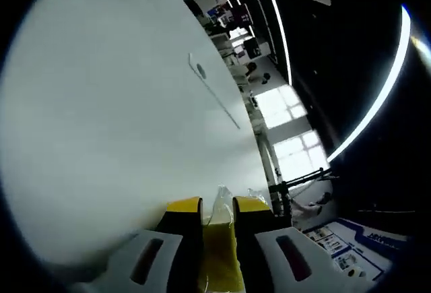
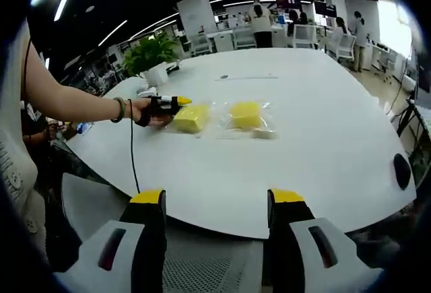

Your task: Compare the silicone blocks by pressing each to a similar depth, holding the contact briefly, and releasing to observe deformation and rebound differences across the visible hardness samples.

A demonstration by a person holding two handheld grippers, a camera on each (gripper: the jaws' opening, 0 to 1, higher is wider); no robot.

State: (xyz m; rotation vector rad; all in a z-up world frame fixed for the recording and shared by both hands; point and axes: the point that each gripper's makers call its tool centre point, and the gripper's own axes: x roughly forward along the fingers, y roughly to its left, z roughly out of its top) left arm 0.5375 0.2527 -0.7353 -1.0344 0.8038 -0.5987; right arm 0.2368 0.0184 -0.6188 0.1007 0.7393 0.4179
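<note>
Two yellow silicone blocks in clear bags lie on the white round table [image 2: 323,138]. The left block [image 2: 190,118] is pinched at its end by my left gripper [image 2: 168,104], which a person's hand holds. In the left gripper view that gripper [image 1: 219,205] is shut on the bagged yellow block [image 1: 219,252], whose plastic sticks up between the yellow-tipped fingers. The second block [image 2: 246,113] rests free just to the right. My right gripper [image 2: 217,199] is open over the table's near edge, well short of both blocks, with nothing between its fingers.
A potted plant [image 2: 151,54] stands at the table's far left. A black cable [image 2: 133,165] hangs from the left gripper over the edge. A dark round object [image 2: 402,170] sits by the right rim. A mesh chair seat [image 2: 209,273] is below my right gripper. People sit at desks behind.
</note>
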